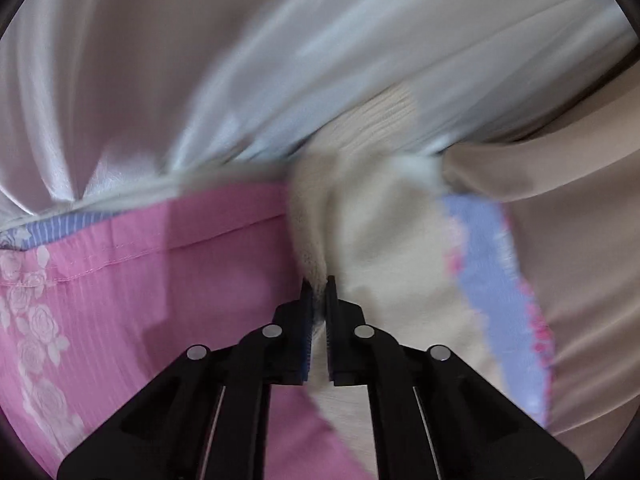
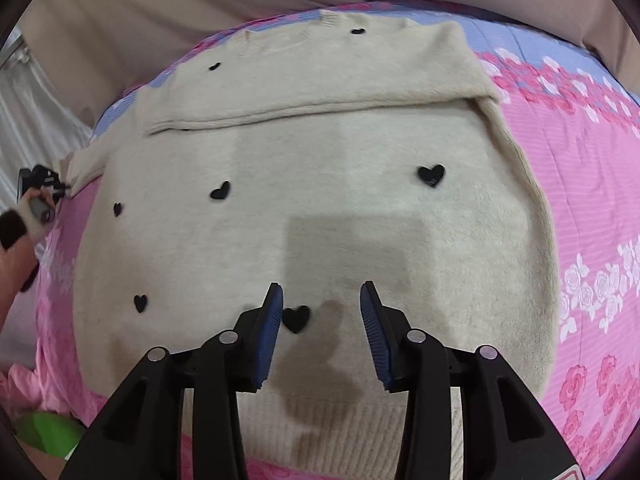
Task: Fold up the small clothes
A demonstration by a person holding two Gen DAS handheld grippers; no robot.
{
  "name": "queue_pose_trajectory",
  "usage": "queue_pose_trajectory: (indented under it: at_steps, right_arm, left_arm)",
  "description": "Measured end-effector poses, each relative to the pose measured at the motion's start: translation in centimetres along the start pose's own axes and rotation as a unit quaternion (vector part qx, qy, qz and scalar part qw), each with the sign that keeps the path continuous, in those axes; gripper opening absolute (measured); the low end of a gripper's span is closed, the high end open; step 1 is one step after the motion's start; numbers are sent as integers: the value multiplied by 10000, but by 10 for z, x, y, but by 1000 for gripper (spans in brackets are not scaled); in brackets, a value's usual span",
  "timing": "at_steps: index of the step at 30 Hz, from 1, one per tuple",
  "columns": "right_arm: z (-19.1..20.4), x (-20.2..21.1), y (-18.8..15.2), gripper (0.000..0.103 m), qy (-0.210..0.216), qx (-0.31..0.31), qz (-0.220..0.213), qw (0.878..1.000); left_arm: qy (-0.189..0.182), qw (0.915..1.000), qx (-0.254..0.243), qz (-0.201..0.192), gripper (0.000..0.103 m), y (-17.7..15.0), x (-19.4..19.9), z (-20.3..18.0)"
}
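Observation:
A cream knit sweater point(image 2: 320, 184) with small black hearts lies spread on a pink floral bed sheet point(image 2: 592, 184). One sleeve point(image 2: 320, 92) is folded across its chest. My right gripper point(image 2: 322, 300) hovers open above the sweater's lower part, and nothing is between its blue pads. At the far left of the right wrist view my left gripper point(image 2: 60, 186) holds the end of the other sleeve point(image 2: 86, 168). In the left wrist view my left gripper point(image 1: 319, 282) is shut on that cream sleeve point(image 1: 316, 224), which stretches away from the jaws; the picture is blurred.
A blue floral band point(image 2: 540, 46) borders the sheet at the far side. Beige fabric point(image 2: 120, 20) lies beyond it, and a pale satin curtain point(image 1: 160, 60) fills the upper left wrist view. A person's hand point(image 2: 16, 248) holds the left gripper. Something green point(image 2: 44, 432) shows at the lower left.

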State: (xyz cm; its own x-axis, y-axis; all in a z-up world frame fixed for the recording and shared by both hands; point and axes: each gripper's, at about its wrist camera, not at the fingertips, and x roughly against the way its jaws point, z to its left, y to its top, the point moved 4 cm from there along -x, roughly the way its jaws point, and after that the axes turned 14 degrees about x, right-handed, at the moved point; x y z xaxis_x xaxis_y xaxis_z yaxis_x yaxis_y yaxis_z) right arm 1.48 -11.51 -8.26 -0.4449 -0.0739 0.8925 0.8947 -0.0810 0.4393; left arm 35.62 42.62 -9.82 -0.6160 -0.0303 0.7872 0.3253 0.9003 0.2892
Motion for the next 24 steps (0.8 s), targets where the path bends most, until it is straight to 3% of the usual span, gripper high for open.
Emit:
queue_pose_trajectory:
  at_steps: [2, 4, 6, 9, 11, 13, 15, 16, 17, 20, 22, 24]
  right_arm:
    - [-1, 1, 1, 40, 19, -10, -22, 10000]
    - [-5, 3, 1, 40, 46, -79, -57, 9999]
    - [-10, 6, 1, 40, 113, -209, -138, 9996]
    - [-20, 12, 1, 40, 175, -302, -261, 9990]
    - [-29, 17, -1, 40, 190, -326, -361, 9986]
    - [-42, 20, -5, 41, 152, -396, -442, 9981]
    - [-59, 23, -12, 42, 87, -531, -494, 9973]
    - [-66, 24, -15, 42, 34, -598, -509, 9969]
    - [-75, 26, -18, 42, 0, -658, -518, 9965]
    - [-93, 33, -21, 42, -77, -681, -559, 9961]
    - [-100, 35, -11, 43, -33, -636, -626, 9960]
    - [-100, 35, 10, 44, 86, -534, -727, 9959]
  left_arm:
    - [-337, 9973, -602, -243, 4, -14, 32, -36]
    - [-1025, 9858, -1295, -308, 4, -49, 79, -89]
    - [-1678, 9710, -1696, -125, 4, -87, 118, -124]
    - [-2628, 9342, -2362, 488, 4, -189, 177, -172]
    - [-2835, 9140, -2752, 920, 8, -256, 192, -183]
    - [-2756, 8979, -3130, 1409, 9, -334, 191, -178]
    - [-2418, 8870, -3410, 1963, 21, -401, 174, -158]
    - [-2105, 8851, -3521, 2199, 30, -434, 162, -139]
    - [-1849, 8856, -3565, 2334, 33, -456, 154, -121]
    - [-1491, 8843, -3572, 2611, 34, -481, 149, -74]
    - [-1382, 8875, -3544, 2602, 42, -475, 151, -54]
    - [-1293, 8964, -3463, 2447, 50, -454, 156, -39]
